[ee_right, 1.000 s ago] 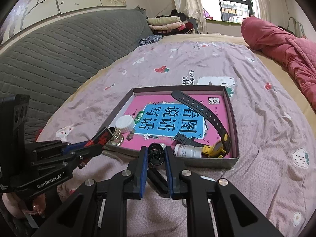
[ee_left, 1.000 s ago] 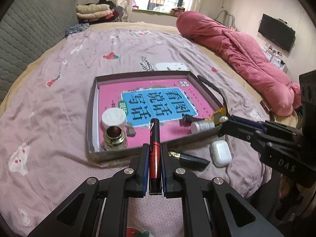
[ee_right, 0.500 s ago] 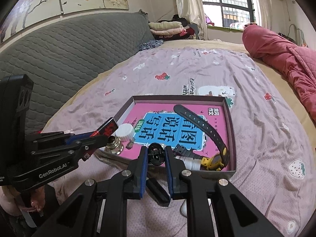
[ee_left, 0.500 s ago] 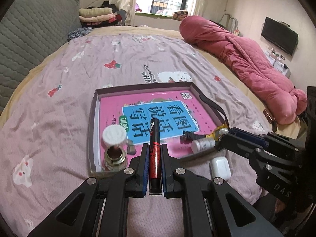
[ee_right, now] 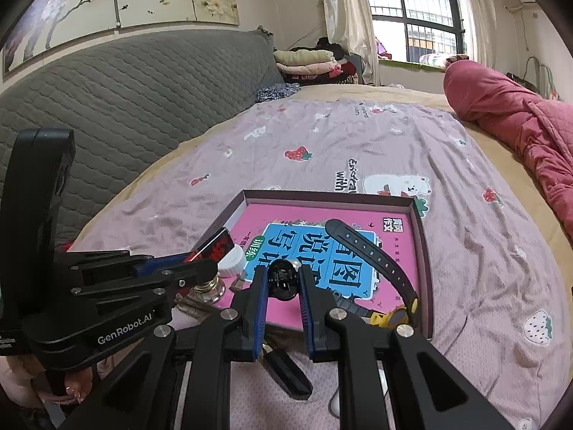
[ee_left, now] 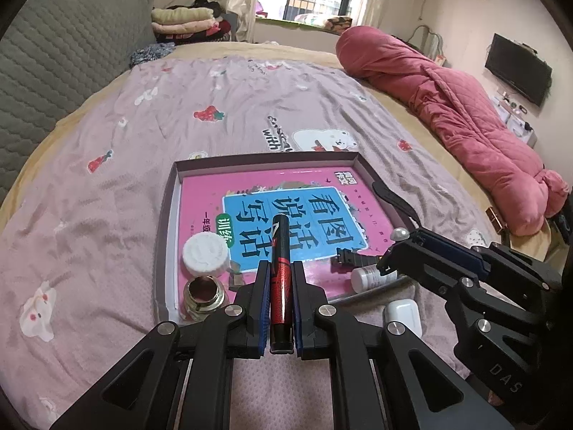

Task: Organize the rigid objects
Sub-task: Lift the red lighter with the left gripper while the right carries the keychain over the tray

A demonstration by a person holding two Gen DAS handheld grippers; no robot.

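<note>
From the left wrist view we see the left gripper (ee_left: 280,272) clamped on a red and black tube (ee_left: 280,268) above the near edge of the shallow box (ee_left: 168,222), plus a white earbud case (ee_left: 403,317) on the sheet that the right view barely shows. The right wrist view alone shows the right gripper (ee_right: 283,283) clamped on a small black round object (ee_right: 283,281), and the watch (ee_right: 372,261) lying whole in the box. Both show a lilac printed bedsheet (ee_left: 89,193), grey quilted headboard (ee_right: 125,86) and window (ee_right: 419,10).
</note>
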